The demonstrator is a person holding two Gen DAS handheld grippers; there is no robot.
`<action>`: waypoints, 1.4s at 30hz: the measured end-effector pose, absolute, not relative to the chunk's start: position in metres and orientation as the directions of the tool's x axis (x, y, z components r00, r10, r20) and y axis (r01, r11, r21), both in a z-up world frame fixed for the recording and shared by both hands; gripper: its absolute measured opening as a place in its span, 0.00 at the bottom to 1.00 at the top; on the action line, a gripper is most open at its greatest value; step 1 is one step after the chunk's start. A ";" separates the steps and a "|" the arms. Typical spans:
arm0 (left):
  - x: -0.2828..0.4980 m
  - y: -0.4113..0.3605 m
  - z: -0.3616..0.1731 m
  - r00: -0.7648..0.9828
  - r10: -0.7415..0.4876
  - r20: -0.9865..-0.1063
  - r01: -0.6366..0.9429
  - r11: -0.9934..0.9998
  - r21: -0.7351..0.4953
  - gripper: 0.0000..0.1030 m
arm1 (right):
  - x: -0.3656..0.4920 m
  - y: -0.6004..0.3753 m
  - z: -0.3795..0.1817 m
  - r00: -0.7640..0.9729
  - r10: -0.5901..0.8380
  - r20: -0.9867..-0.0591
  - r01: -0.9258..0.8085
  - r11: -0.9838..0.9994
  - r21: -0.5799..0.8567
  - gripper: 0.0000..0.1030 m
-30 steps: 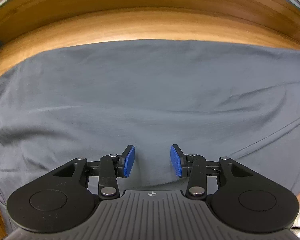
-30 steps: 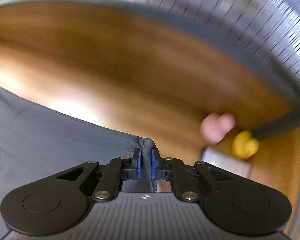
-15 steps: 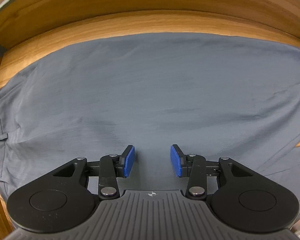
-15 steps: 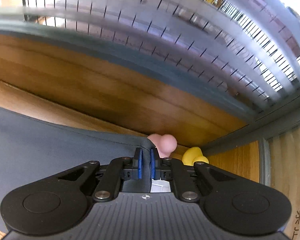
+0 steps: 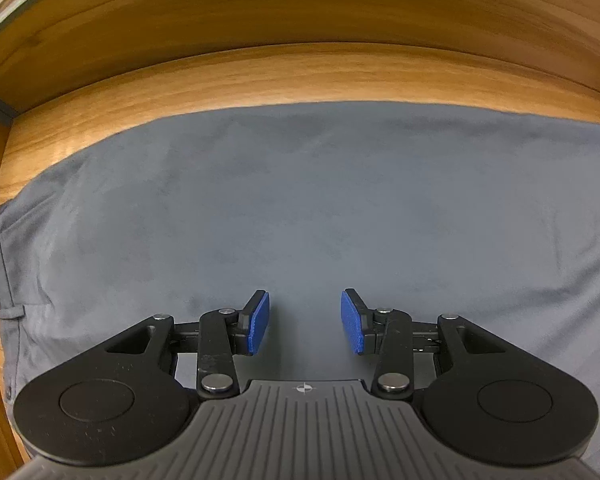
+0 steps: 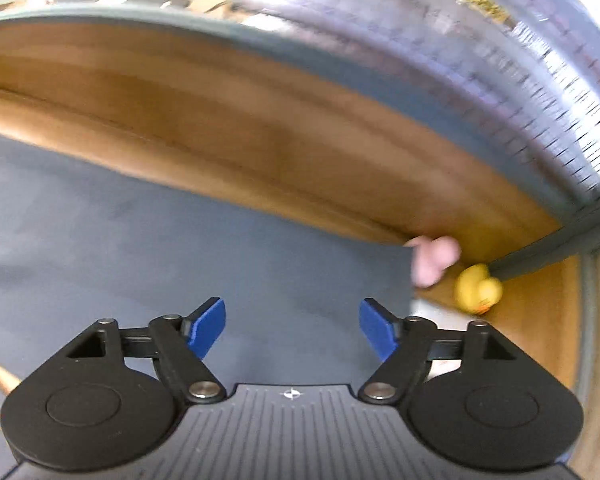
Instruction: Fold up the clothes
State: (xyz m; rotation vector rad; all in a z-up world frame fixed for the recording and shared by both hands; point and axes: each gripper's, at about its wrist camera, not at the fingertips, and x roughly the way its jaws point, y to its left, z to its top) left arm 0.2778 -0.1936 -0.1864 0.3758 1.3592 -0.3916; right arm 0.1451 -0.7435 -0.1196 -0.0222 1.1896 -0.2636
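Observation:
A grey pair of trousers (image 5: 308, 208) lies spread flat on the wooden table (image 5: 300, 76), filling most of the left wrist view; its waistband with a belt loop (image 5: 10, 314) is at the far left. My left gripper (image 5: 305, 322) hovers over the cloth, open, nothing between its blue pads. In the right wrist view the same grey cloth (image 6: 180, 248) lies flat, its right edge near the frame's middle right. My right gripper (image 6: 293, 330) is open wide above that end, holding nothing.
A pink toy (image 6: 434, 258) and a yellow rubber duck (image 6: 478, 290) sit by the cloth's right edge, next to a white flat object (image 6: 436, 310). A raised wooden back wall (image 5: 260, 12) runs behind the table. A corner post (image 6: 548, 258) stands at right.
My right gripper was shut on the cloth's corner and has now opened, leaving that end lying flat. The cloth has been pulled smoother. The left gripper stayed open over it.

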 end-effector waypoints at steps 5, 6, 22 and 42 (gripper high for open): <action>0.301 -0.176 -0.197 0.172 -0.034 -0.985 0.447 0.893 0.047 0.42 | 0.143 -0.696 -0.137 0.328 -0.142 -0.934 0.175 0.981 -0.087 0.85; 0.305 -0.173 -0.199 0.169 -0.031 -0.985 0.439 0.897 0.047 0.43 | 0.145 -0.689 -0.139 0.327 -0.133 -0.936 0.177 0.981 -0.078 0.86; 0.334 -0.116 -0.203 0.187 -0.042 -0.981 0.329 0.944 0.022 0.52 | 0.225 -0.600 -0.166 0.374 -0.112 -0.921 0.199 0.979 -0.038 0.96; 0.347 -0.101 -0.209 0.214 -0.076 -0.974 0.376 0.926 0.011 0.79 | 0.304 -0.558 -0.216 0.348 -0.105 -0.932 0.276 0.961 -0.005 1.00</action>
